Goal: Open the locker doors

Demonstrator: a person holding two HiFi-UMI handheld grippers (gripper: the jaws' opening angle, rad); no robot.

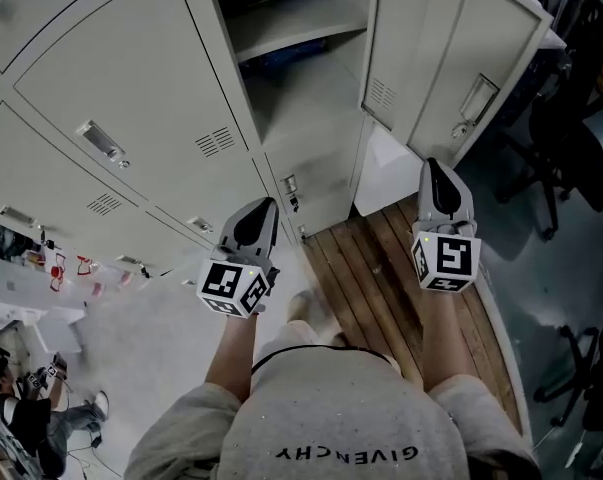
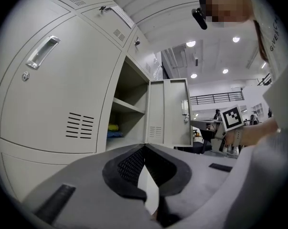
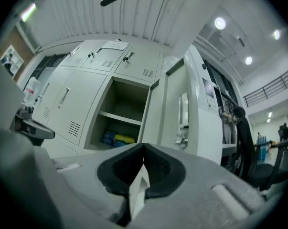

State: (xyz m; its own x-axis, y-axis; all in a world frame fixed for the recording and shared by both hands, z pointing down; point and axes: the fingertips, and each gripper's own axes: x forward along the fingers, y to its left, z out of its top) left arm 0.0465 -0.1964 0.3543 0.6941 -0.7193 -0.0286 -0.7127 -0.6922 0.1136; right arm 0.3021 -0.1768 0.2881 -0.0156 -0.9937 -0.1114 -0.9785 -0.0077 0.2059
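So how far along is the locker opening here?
Done: one locker door is open, showing its shelf. In hand: nothing. The left tongs and right tongs are both shut, empty and clear of the lockers. Left: the neighbouring doors, such as the big handled door, are closed.

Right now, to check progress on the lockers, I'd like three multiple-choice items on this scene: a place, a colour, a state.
1. In the open locker, the coloured things lie: A under the shelf; B on top of it; C on the floor.
2. Those things are: A red and green; B blue and yellow; C black and white.
3. The left gripper and right gripper are: A both open; B left shut on a handle; C both shut, empty.
Answers: 1 A, they sit below the shelf board. 2 B, both gripper views show those colours. 3 C, each pair of jaws meets with nothing between.
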